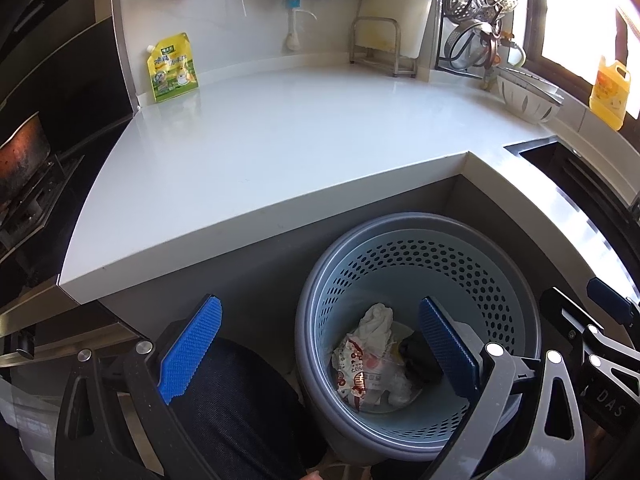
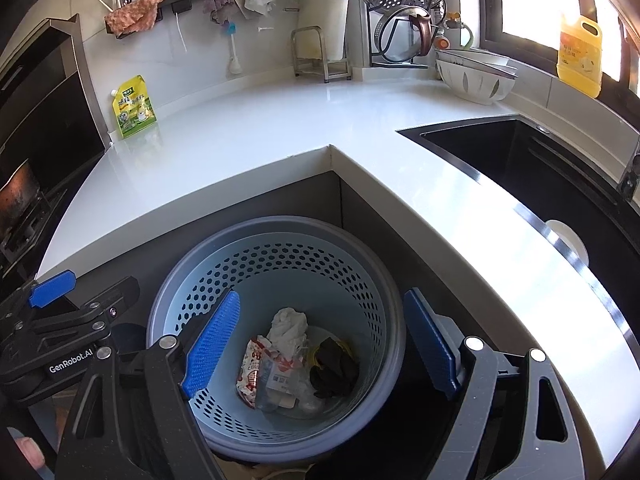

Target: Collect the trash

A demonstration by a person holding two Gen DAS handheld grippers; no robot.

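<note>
I hold both tools over the perforated bin (image 2: 276,312), tucked into the corner below the white surface (image 2: 280,132) so trash drops straight in. My right tool (image 2: 320,344) and left tool (image 1: 316,344) both stand wide apart, gripping nothing. A white tissue (image 2: 288,326), a red snack wrapper (image 2: 252,372) and a black scrap (image 2: 334,368) lie at the bottom. The surface looks cleared but for a standing green pouch (image 2: 134,108).

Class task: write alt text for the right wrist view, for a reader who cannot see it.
The open right gripper hangs empty over a blue perforated bin holding a crumpled tissue, a red-and-white wrapper and a black glove. Behind it runs a white counter with a yellow-green pouch; a black sink lies right.
</note>
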